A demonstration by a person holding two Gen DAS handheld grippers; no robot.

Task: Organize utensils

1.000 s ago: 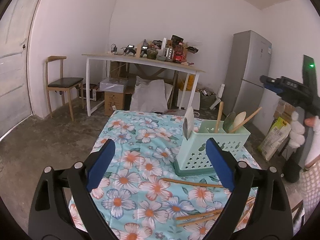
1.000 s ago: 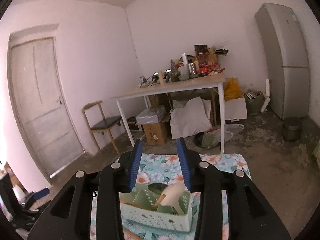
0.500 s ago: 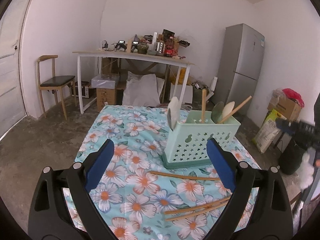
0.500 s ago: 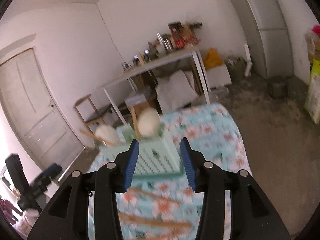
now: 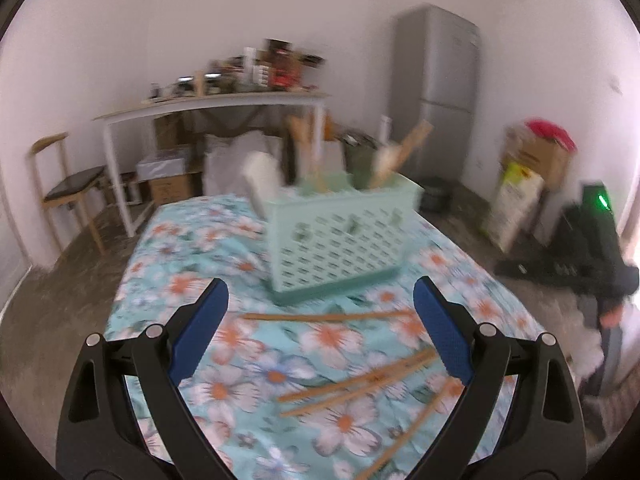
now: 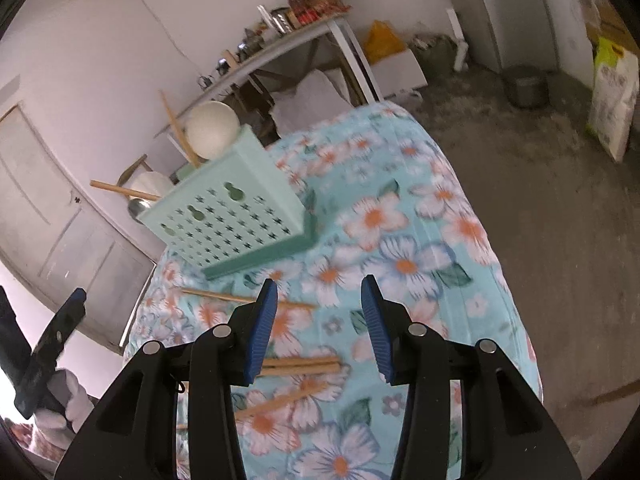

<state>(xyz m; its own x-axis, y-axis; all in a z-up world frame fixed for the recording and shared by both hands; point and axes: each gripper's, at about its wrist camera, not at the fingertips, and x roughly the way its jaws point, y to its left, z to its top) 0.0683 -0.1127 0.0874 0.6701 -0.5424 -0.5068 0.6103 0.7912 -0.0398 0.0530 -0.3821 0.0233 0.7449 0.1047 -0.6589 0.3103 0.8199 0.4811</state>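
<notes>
Chopsticks (image 6: 298, 365) lying loose lower centre on bench (image 6: 404, 240); right gripper (image 6: 318, 326) jaws partly apart, empty, having just been opening (left gripper (image 5: 320, 334) wide, empty); aligning across one stick advisable.

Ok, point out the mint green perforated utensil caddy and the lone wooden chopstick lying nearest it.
Mint green perforated utensil caddy (image 5: 340, 244): left wrist view, front wall.
Lone wooden chopstick (image 5: 320, 316): left wrist view, mid-shaft.

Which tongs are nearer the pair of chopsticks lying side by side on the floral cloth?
Right. The right tongs hover open just above the paired chopsticks, whose ends show between the jaws. The left tongs hang open farther back from that pair.
</notes>
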